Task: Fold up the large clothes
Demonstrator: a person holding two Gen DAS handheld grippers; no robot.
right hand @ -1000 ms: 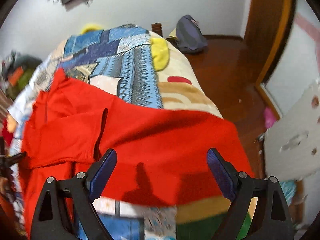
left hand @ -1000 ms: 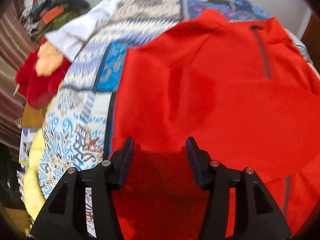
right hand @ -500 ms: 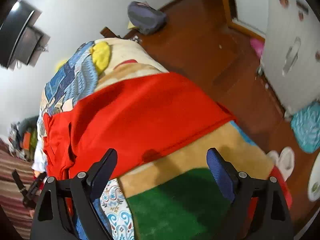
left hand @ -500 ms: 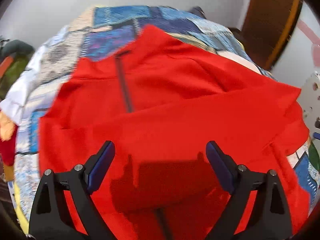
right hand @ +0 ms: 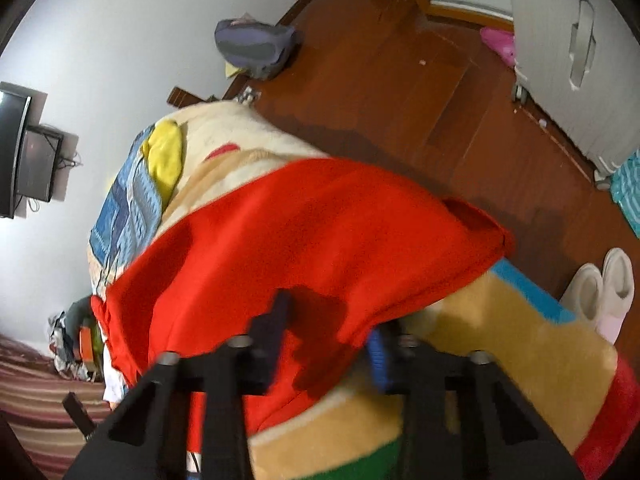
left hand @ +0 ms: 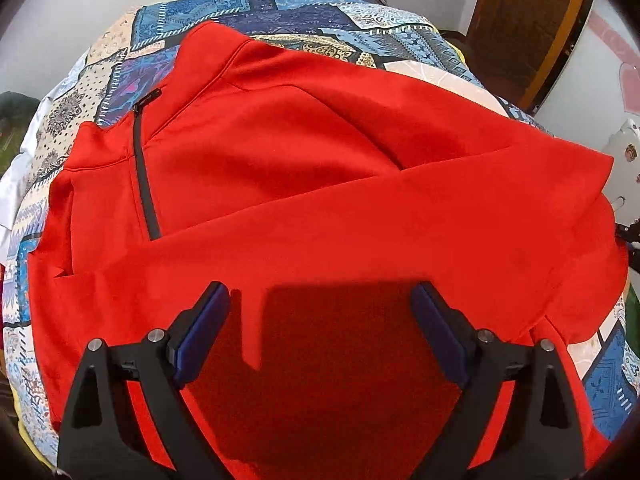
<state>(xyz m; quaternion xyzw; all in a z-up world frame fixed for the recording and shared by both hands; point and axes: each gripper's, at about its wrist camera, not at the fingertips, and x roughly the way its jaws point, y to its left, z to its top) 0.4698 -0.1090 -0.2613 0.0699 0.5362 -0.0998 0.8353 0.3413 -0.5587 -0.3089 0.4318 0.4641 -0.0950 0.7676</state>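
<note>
Two grippers work the red zip-neck fleece pullover (left hand: 320, 184): left gripper (left hand: 320, 332) spread apart and empty above it, right gripper (right hand: 328, 336) closing on its near hem, full clamping unclear; next, lift and fold across.

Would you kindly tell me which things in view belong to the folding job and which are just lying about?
For the job:
red top
left gripper, open above it
right gripper, closing over its edge
bed cover beneath it

Lying about:
backpack
slippers
TV
pink item
clothes heap
</note>
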